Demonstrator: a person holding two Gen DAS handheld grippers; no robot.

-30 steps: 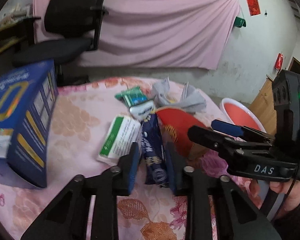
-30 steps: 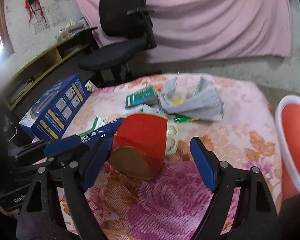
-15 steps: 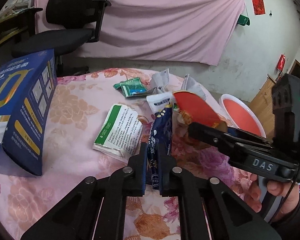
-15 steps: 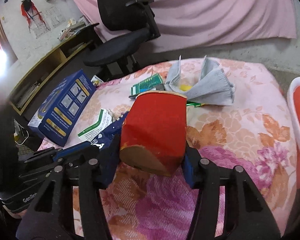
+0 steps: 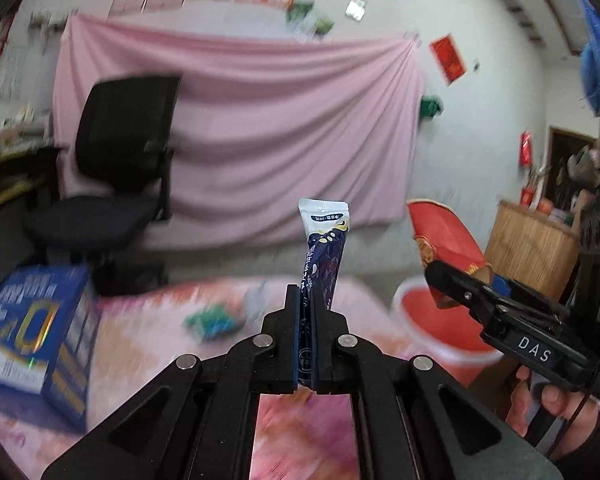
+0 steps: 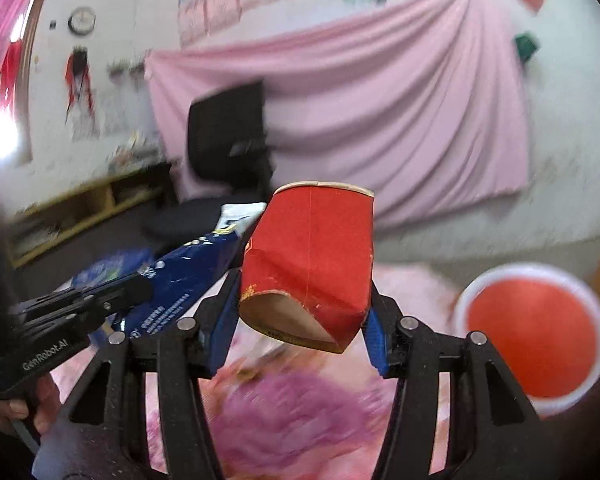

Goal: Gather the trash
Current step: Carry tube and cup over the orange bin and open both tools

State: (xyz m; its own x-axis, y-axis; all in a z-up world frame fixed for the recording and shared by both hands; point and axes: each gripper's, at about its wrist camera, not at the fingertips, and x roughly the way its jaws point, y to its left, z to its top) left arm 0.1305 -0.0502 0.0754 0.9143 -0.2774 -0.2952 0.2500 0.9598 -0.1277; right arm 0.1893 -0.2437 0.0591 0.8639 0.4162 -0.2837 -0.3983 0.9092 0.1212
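The left hand-held gripper point(image 5: 309, 340) is clamped flat on the lower part of a dark blue sachet point(image 5: 324, 256), which stands up from the pads with its white sealed top uppermost, lifted clear of the bench point(image 5: 148, 344). In the right wrist view the right hand-held gripper point(image 6: 300, 320) is clamped on a crushed red paper cup point(image 6: 312, 256), blue pads pressing both sides, the dented cup tilted so its brown base faces the camera; it too hangs above the flowered pink cloth. The two held things sit close together, the sachet just to the left of the cup in the right wrist view, its white end partly hidden behind the cup's edge

On the bench to the left stands a blue box point(image 5: 36, 332), and further back lies a blurred green packet point(image 5: 212, 320) (its detail is lost to motion blur). Beyond the bench's right edge sits a red bin with a white rim point(image 6: 534, 340); what shows of its inside is plain red, and the cup is held near it, to its left, not over its opening

Further off stand a black office chair point(image 5: 116, 184), a wooden cabinet point(image 5: 536, 244) at right and a pink curtain point(image 5: 284, 128) across the far wall
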